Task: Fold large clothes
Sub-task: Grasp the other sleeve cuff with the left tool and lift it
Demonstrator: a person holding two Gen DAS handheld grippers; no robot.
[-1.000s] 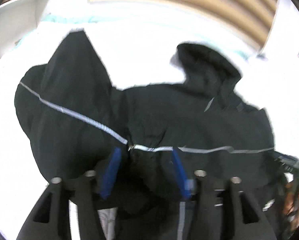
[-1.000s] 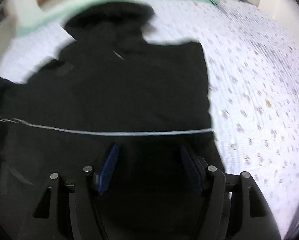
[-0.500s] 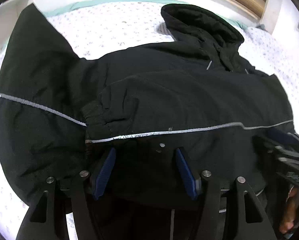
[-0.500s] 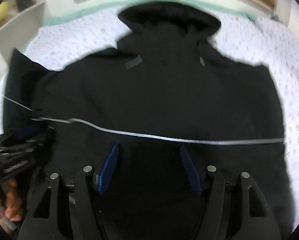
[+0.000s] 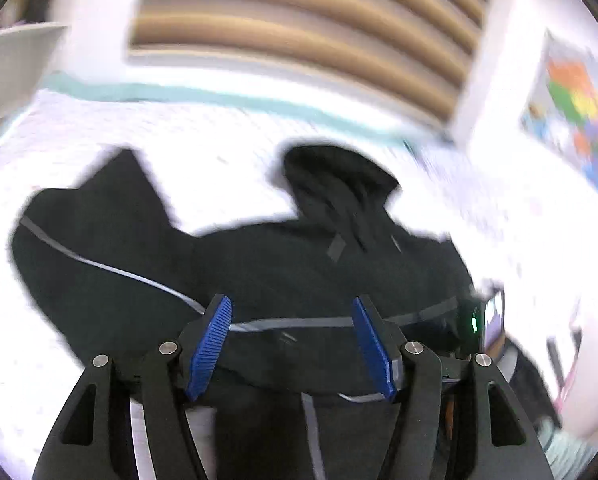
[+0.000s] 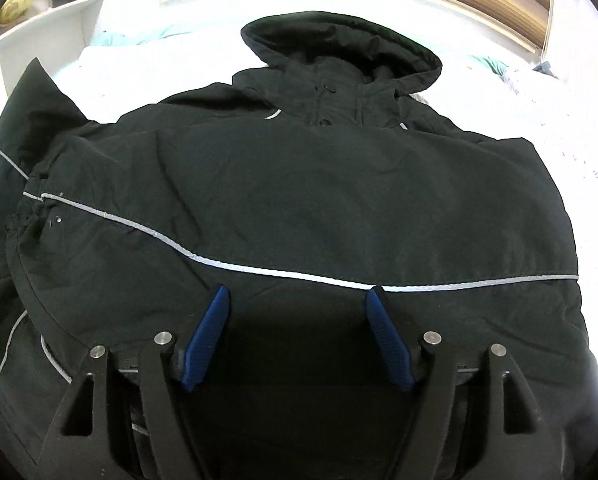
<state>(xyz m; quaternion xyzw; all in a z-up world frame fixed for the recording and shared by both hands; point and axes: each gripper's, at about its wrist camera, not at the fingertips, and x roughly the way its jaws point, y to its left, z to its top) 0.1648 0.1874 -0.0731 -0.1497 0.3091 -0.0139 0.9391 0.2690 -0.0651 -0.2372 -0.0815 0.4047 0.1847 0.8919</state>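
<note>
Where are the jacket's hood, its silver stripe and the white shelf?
hood [image 6: 339, 46], right wrist view, on its dark rim.
silver stripe [image 6: 259, 270], right wrist view, mid-stripe across the jacket.
white shelf [image 6: 51, 20], right wrist view, its top board.

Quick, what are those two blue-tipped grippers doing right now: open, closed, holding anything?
Left gripper: opening, nothing pinched, above the black jacket.
Right gripper: opening, nothing pinched, above the same jacket.

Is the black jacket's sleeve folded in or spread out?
One sleeve is folded across the black jacket; its cuff lies on the chest.
</note>
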